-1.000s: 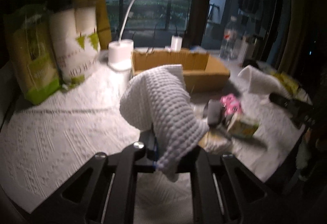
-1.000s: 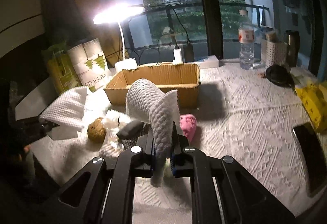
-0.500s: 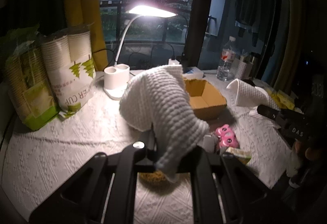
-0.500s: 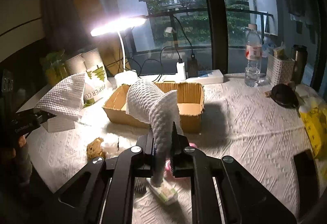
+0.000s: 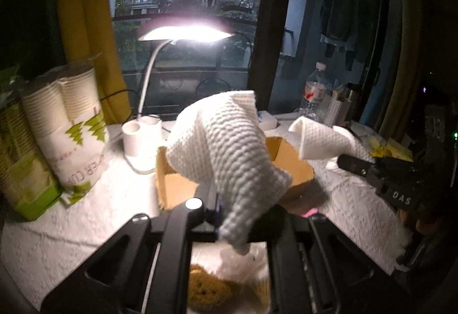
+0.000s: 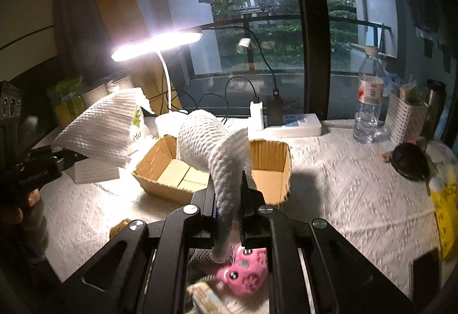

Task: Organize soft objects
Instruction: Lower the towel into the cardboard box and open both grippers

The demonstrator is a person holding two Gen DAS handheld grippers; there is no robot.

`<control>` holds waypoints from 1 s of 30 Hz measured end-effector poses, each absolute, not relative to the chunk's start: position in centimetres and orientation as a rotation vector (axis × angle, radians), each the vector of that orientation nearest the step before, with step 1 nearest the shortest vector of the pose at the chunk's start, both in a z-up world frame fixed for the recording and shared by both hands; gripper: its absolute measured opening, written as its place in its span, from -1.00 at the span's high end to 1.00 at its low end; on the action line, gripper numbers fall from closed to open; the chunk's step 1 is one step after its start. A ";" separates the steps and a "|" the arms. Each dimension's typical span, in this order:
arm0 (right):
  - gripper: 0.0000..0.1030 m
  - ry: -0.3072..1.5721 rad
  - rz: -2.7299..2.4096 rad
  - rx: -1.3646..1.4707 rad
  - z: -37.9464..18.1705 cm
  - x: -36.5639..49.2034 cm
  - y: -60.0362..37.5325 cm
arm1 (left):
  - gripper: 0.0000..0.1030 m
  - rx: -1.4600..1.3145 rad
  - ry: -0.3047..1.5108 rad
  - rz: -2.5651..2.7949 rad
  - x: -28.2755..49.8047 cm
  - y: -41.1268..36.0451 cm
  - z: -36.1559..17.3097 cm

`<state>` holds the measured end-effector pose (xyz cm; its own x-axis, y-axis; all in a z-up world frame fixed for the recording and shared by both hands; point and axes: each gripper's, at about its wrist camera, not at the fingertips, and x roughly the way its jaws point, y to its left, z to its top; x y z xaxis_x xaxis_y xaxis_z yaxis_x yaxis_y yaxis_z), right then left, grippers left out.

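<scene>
My left gripper [image 5: 229, 211] is shut on a white waffle-weave cloth [image 5: 226, 147] and holds it in the air just before the open cardboard box [image 5: 177, 185]. My right gripper [image 6: 228, 199] is shut on a second white waffle cloth [image 6: 214, 147], also lifted in front of the box [image 6: 269, 176]. Each gripper and its cloth shows in the other's view: the right cloth [image 5: 320, 142] and the left cloth [image 6: 100, 127]. Below lie a pink plush toy [image 6: 246, 271] and a brown sponge-like lump [image 5: 206, 291].
A lit desk lamp [image 6: 157, 44] stands behind the box. Packs of paper cups [image 5: 68, 130] stand at the left. A water bottle [image 6: 369, 102], a white basket [image 6: 403, 119], a power strip [image 6: 294, 127] and a black round object [image 6: 409, 159] sit at the right.
Both grippers have risen and moved toward the box with their cloths. The box's inside now shows from above, and the toys on the table have dropped to the bottom edge.
</scene>
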<state>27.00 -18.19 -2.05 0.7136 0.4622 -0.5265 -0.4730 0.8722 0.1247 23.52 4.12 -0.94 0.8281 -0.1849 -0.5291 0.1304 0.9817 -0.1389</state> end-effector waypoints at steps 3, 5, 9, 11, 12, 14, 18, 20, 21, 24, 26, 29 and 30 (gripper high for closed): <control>0.77 0.569 0.525 -0.018 -2.1 28.1 -17.8 | 0.83 -0.097 0.562 -0.177 24.7 3.6 -1.0; 0.77 0.572 0.532 -0.007 -2.3 28.9 -17.6 | 0.83 -0.102 0.555 -0.180 25.4 3.3 -1.1; 0.77 0.568 0.543 0.007 -2.9 30.6 -16.9 | 0.83 -0.102 0.545 -0.180 27.3 2.5 -2.2; 0.77 0.573 0.545 0.013 -3.3 31.5 -16.5 | 0.83 -0.109 0.552 -0.185 28.5 2.1 -3.1; 0.77 0.578 0.544 0.015 -3.6 31.9 -16.3 | 0.83 -0.114 0.561 -0.182 29.1 2.0 -3.6; 0.77 0.594 0.544 0.018 -4.2 32.8 -16.0 | 0.83 -0.127 0.577 -0.180 30.2 1.7 -4.6; 0.77 0.641 0.541 0.009 -5.4 34.2 -15.3 | 0.83 -0.144 0.591 -0.173 31.7 1.7 -5.9; 0.77 0.662 0.541 0.004 -6.0 34.7 -15.0 | 0.83 -0.152 0.606 -0.173 32.5 1.7 -6.7; 0.77 0.672 0.538 0.000 -6.3 34.9 -14.8 | 0.83 -0.155 0.619 -0.171 32.9 1.9 -7.2; 0.77 0.709 0.529 -0.001 -7.3 35.6 -14.6 | 0.83 -0.130 0.680 -0.136 34.1 1.7 -8.6; 0.77 0.742 0.522 0.006 -8.0 36.0 -14.6 | 0.84 -0.128 0.706 -0.135 34.7 1.6 -9.5; 0.77 0.767 0.521 0.022 -8.4 36.6 -14.7 | 0.80 -0.120 0.745 -0.144 35.2 1.3 -10.6; 0.77 0.781 0.518 0.028 -8.7 36.9 -14.7 | 0.79 -0.116 0.755 -0.152 35.3 1.1 -10.9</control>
<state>36.88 -14.65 -8.68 0.5922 0.4553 -0.6648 -0.4349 0.8752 0.2119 35.30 1.13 -10.87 0.7183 -0.1785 -0.6724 0.0954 0.9827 -0.1589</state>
